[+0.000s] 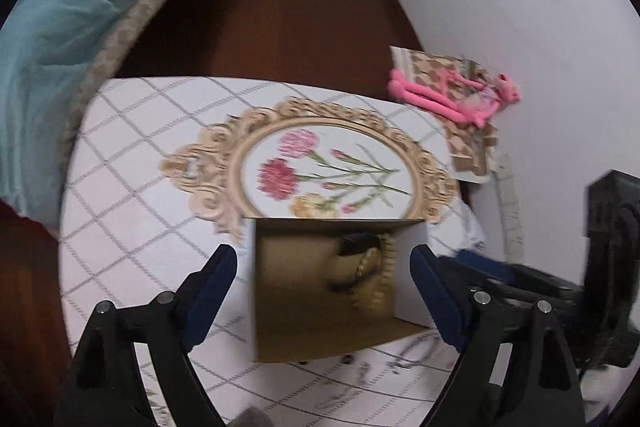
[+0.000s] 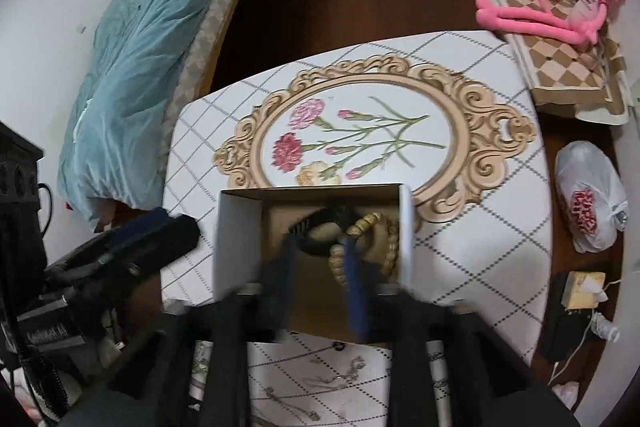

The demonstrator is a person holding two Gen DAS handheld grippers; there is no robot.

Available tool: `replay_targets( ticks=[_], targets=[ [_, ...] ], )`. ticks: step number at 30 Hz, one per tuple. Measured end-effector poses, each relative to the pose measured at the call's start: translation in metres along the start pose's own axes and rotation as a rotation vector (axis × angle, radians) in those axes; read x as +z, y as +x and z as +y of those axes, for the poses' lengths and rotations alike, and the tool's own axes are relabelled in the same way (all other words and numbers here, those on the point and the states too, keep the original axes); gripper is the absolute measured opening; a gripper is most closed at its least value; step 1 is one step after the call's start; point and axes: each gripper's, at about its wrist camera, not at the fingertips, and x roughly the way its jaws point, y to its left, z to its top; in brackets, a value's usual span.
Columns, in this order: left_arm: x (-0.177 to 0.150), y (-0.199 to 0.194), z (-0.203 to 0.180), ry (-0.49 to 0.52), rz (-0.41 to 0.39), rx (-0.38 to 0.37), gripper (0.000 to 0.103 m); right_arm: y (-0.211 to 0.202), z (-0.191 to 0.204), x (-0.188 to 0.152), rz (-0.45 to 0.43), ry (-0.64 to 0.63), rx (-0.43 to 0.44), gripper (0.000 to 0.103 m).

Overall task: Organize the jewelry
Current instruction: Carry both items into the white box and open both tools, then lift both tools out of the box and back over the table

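Beads (image 2: pixel 374 227) are lying in the box (image 2: pixel 236 239), so I am holding my left gripper (image 1: pixel 324 267) spread around it, and my right gripper (image 2: pixel 320 259) parted, pinching nothing.

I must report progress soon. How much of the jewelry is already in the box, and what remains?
Done: beaded bracelets and a black band lie in the box. In hand: nothing; the left gripper is open around the box, and the right gripper is open above the inside of it. Left: thin chains still lie on the cloth in front of the box.
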Motion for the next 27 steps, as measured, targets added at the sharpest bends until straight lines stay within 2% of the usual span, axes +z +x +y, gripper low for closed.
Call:
replay_targets(
  ticks=[2,4,5,6,8,13,20,27],
  targets=[
    [-0.005,-0.003,0.006,0.009,-0.018,0.071,0.103,-0.004,0.000,-0.004,-0.016,-0.021,-0.053,0.061],
    [-0.013,-0.004,0.010,0.018,-0.046,0.120,0.103,-0.006,0.001,-0.009,-0.028,-0.046,-0.138,0.074],
    [-0.017,-0.005,0.012,0.024,-0.068,0.148,0.103,-0.006,0.002,-0.013,-0.035,-0.058,-0.177,0.088],
    [-0.021,-0.005,0.014,0.031,-0.082,0.166,0.103,-0.006,0.002,-0.018,-0.043,-0.063,-0.216,0.095],
    [-0.032,-0.005,0.015,0.052,-0.109,0.221,0.103,-0.004,0.000,-0.025,-0.060,-0.073,-0.272,0.095],
    [-0.050,0.001,0.014,0.078,-0.119,0.288,0.103,0.007,0.001,-0.047,-0.078,-0.101,-0.395,0.095],
    [-0.066,-0.012,0.011,0.064,-0.137,0.307,0.103,0.007,0.007,-0.067,-0.083,-0.099,-0.417,0.095],
    [-0.084,-0.047,0.003,0.063,-0.200,0.314,0.103,-0.021,0.024,-0.088,-0.154,-0.101,-0.414,0.095]
  ],
)
